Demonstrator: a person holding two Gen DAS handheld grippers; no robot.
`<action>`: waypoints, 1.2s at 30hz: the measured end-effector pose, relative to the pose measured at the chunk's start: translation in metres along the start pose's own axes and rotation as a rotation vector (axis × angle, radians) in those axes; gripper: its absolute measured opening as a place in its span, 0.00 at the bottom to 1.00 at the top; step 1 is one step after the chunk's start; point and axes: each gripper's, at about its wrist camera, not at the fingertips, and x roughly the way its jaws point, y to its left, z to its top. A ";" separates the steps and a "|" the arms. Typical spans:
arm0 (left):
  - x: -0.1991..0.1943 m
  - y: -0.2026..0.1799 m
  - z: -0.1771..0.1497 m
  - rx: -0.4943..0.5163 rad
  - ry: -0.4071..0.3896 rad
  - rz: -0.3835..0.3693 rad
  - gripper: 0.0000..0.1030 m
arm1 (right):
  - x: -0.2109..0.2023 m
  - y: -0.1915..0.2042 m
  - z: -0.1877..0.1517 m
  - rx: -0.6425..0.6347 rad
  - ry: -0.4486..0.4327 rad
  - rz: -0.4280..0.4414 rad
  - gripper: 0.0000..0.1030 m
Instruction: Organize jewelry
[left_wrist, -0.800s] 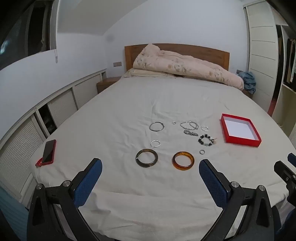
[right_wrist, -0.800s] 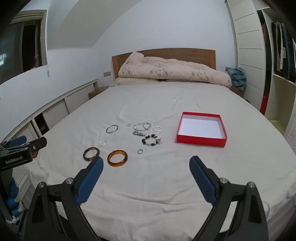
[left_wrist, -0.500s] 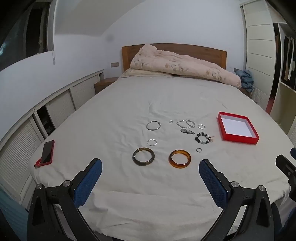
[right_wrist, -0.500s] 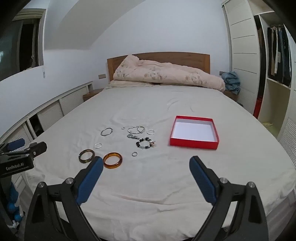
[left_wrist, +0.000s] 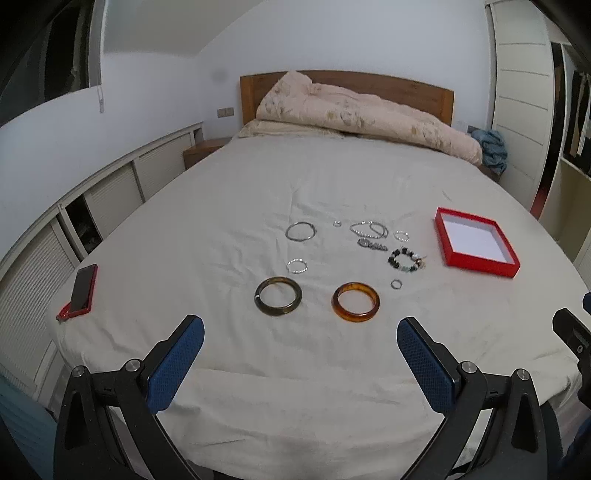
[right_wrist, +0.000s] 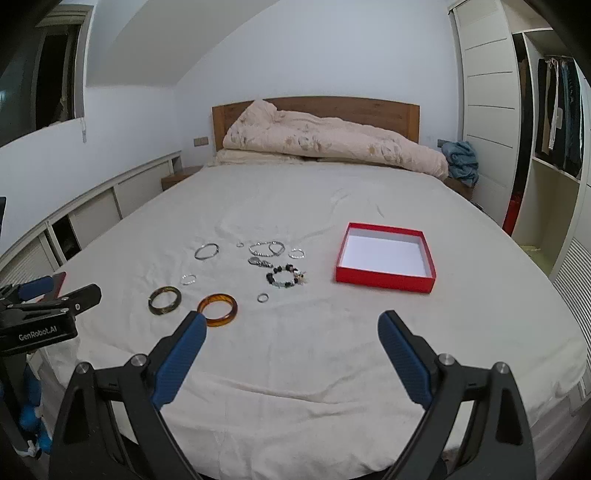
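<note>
One red box (right_wrist: 385, 257) lies open on the bed (right_wrist: 332, 362), its white inside bare. Left of the box the jewelry is spread loose: beaded bracelet (right_wrist: 284, 276) nearest, amber bangle (right_wrist: 217, 309) and dark bangle (right_wrist: 164, 300) farthest. Both the left gripper (left_wrist: 300, 325) and right gripper (right_wrist: 291, 322) hang with fingers spread wide, holding nothing. Only the left wrist view shows the whole red phone (left_wrist: 83, 290), far left of the box.

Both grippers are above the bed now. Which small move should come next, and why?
Probably lower the open right gripper toward the amber bangle, the piece nearest it. The red box is empty, all the jewelry lies loose on the sheet, and neither gripper holds anything; the left gripper is open too.
</note>
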 end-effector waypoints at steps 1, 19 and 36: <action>0.003 0.000 -0.001 0.003 0.004 0.002 0.99 | 0.002 -0.001 -0.001 0.003 0.006 0.001 0.92; 0.045 0.000 -0.004 -0.004 0.068 -0.023 0.99 | 0.039 -0.009 -0.005 0.023 0.077 -0.013 0.92; 0.088 0.027 0.000 -0.005 0.100 -0.044 0.99 | 0.080 0.013 0.001 0.001 0.155 0.055 0.91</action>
